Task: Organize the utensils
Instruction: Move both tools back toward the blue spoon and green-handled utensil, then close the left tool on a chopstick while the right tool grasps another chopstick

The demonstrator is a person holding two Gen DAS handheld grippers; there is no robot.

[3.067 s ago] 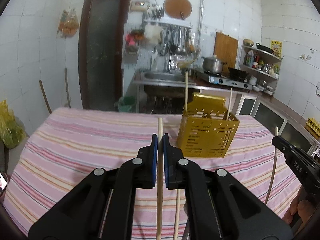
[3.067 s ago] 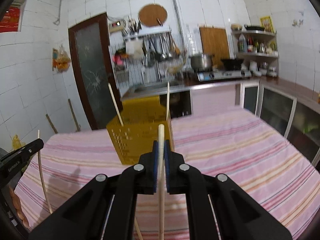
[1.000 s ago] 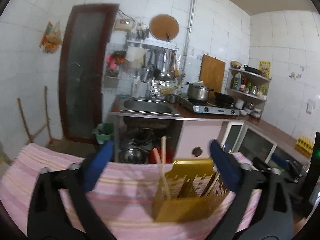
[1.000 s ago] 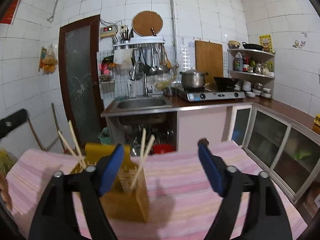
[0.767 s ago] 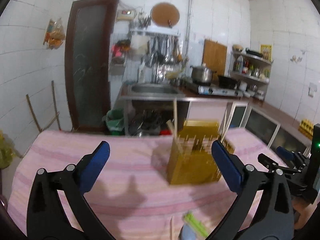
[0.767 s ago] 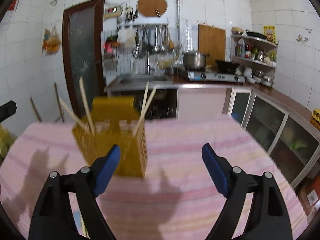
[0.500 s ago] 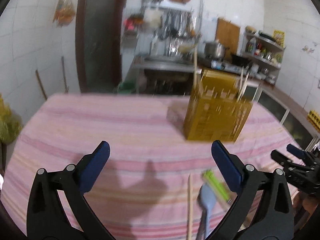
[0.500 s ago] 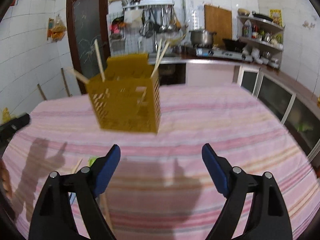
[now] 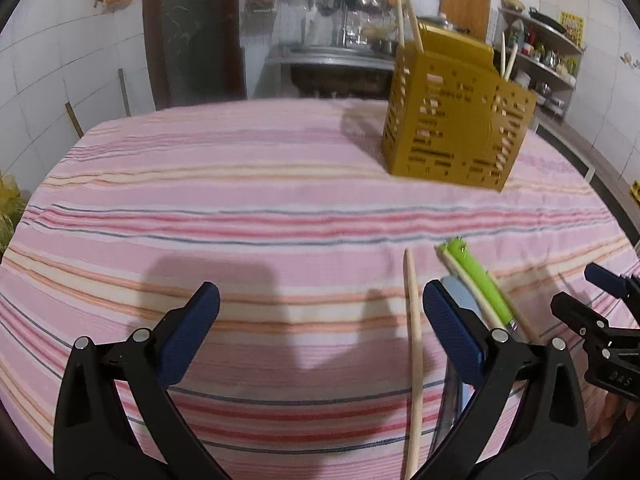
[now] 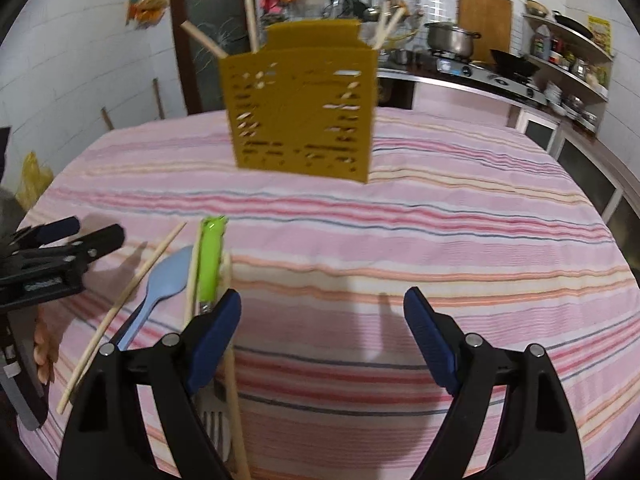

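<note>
A yellow perforated utensil holder [image 9: 456, 120] [image 10: 302, 114] stands on the striped tablecloth with several chopsticks [image 10: 251, 16] upright in it. Loose utensils lie near the table's front: a wooden chopstick [image 9: 414, 360] [image 10: 120, 308], a green-handled utensil [image 9: 476, 280] [image 10: 210, 260] with a fork head [image 10: 216, 424], a light blue spoon [image 10: 166, 284] and more chopsticks [image 10: 234, 392]. My left gripper [image 9: 320, 328] is open and empty, low over the cloth, its right finger beside the loose utensils. My right gripper [image 10: 322, 330] is open and empty, its left finger over the green utensil's lower end.
The round table [image 9: 200, 184] has a pink striped cloth. Behind it are a dark door [image 9: 192, 28], a sink counter [image 9: 332, 60], a stove with a pot [image 10: 452, 40] and shelves [image 10: 568, 44]. A yellow bag [image 10: 34, 176] sits at the left.
Both grippers let go of their chopsticks into the holder, opened wide, then tipped down and drew back toward the loose utensils at the table's front.
</note>
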